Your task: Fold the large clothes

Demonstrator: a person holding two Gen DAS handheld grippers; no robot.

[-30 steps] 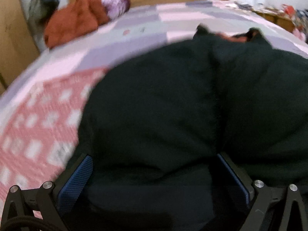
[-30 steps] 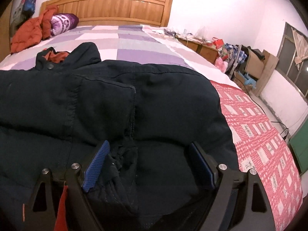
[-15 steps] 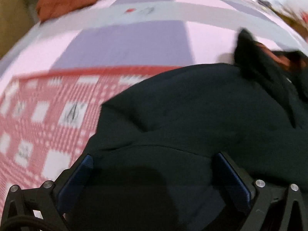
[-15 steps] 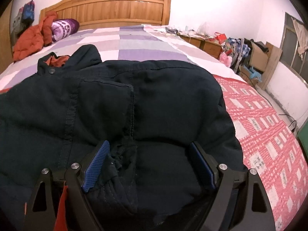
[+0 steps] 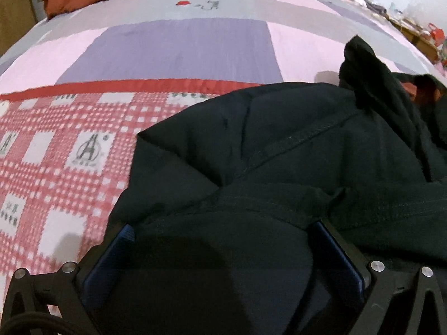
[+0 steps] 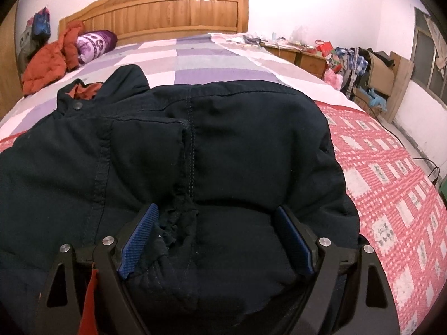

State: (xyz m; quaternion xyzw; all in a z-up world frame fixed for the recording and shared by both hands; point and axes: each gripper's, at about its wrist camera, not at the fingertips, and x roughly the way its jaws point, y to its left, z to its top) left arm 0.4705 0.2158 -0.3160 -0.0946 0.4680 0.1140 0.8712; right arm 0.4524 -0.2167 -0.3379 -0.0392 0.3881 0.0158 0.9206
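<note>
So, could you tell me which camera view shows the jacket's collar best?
The right wrist view: the collar shows whole, with its orange lining and a snap button. In the left wrist view the collar sits at the far right edge, partly cut off, with only a sliver of lining.

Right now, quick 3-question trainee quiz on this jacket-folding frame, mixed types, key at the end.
1. True or false: the dark jacket lies partly on the red checked blanket.
2. What sits by the wooden headboard at the left corner of the bed?
A. an orange-red padded garment
B. a laptop
C. a folded towel stack
3. Fill in: the jaws of the left gripper and the right gripper stand ____, with jacket fabric between them.

Key: 1 true; 2 A; 3 open.
</note>
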